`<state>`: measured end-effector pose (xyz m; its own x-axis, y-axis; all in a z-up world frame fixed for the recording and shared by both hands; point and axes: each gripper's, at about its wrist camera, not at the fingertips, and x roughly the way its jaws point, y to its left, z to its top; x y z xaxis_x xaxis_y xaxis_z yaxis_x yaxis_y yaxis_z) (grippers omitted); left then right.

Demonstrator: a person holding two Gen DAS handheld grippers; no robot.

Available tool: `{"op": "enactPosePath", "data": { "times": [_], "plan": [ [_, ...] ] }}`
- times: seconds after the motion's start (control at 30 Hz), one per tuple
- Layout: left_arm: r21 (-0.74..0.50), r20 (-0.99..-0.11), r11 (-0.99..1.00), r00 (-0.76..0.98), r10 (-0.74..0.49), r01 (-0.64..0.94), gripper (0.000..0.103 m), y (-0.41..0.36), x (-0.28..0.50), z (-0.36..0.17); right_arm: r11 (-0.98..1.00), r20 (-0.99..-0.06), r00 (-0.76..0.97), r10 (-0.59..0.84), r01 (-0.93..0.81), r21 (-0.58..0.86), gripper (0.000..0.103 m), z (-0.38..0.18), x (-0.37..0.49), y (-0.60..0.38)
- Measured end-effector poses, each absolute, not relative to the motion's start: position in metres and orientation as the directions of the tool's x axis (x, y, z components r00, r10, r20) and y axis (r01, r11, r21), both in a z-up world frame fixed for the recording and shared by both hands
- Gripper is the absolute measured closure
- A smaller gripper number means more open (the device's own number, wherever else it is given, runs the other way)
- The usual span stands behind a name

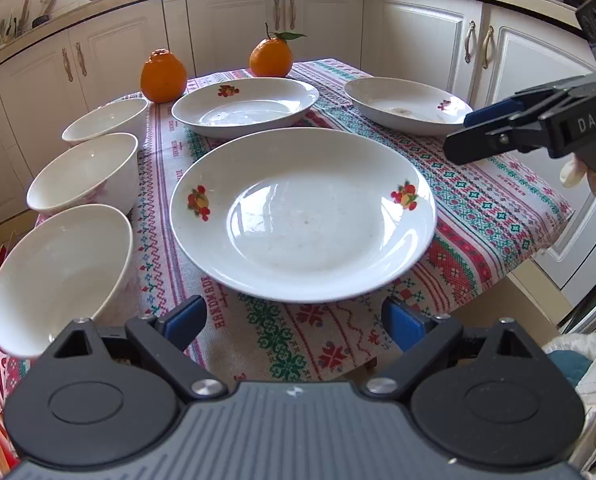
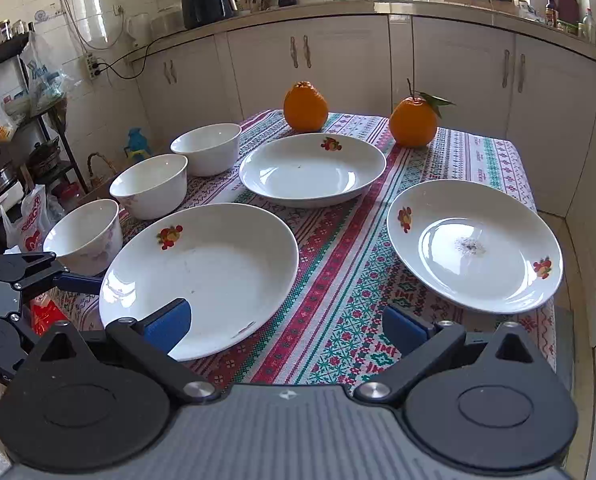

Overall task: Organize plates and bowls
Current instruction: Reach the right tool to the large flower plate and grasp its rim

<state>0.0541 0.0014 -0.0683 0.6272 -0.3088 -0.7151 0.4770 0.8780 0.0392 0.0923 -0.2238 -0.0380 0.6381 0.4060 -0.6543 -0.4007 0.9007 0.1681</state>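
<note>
From the left wrist view, the left gripper [image 1: 294, 318] has its fingers [image 1: 186, 320] spread wide with nothing between them, and the near plate [image 1: 302, 216] sits dead ahead, just past the tips at the near edge of the desk [image 1: 497, 184]. So I'd guess the next move is a straight push forward onto that plate's near rim. It's round, so no long axis to line up. 3 bowls [image 1: 84, 176] run in a line down the left edge, and 2 more plates sit further back, the middle plate [image 1: 245, 106] and the right plate [image 1: 407, 106]. 2 oranges [image 1: 163, 76] stand along the far edge. The right gripper [image 1: 467, 136] comes in from the right edge of the shot with "DAS" on its body. The cloth reads "HANDMADE" near the plate.

On the right wrist view, the right gripper [image 2: 288, 326] is released too, fingers [image 2: 168, 326] wide apart and empty. The near plate [image 2: 198, 276] lies ahead and left, its near rim right by the left finger, while the right plate [image 2: 475, 246] is ahead and right. Left hand looks better lined up on the near one. A bag at far left reads "SUGAR", I think.
</note>
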Motion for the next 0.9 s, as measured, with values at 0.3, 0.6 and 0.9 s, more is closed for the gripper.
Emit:
{"op": "enactPosePath", "data": {
  "times": [0.3, 0.6, 0.9],
  "plan": [
    [0.051, -0.697, 0.853, 0.630, -0.342, 0.520, 0.009, -0.007, 0.057, -0.074, 0.861, -0.699, 0.550, 0.456, -0.471, 0.191, 0.000, -0.050, 0.127, -0.201],
    [0.049, -0.684, 0.863, 0.646, -0.338, 0.504, 0.008, -0.009, 0.059, -0.075, 0.792, -0.721, 0.465, 0.514, -0.580, 0.191, 0.009, -0.057, 0.171, -0.180],
    [0.044, -0.686, 0.868, 0.647, -0.333, 0.495, 0.008, -0.009, 0.061, -0.075, 0.737, -0.748, 0.381, 0.544, -0.642, 0.210, 0.027, -0.068, 0.211, -0.166]
  ]
}}
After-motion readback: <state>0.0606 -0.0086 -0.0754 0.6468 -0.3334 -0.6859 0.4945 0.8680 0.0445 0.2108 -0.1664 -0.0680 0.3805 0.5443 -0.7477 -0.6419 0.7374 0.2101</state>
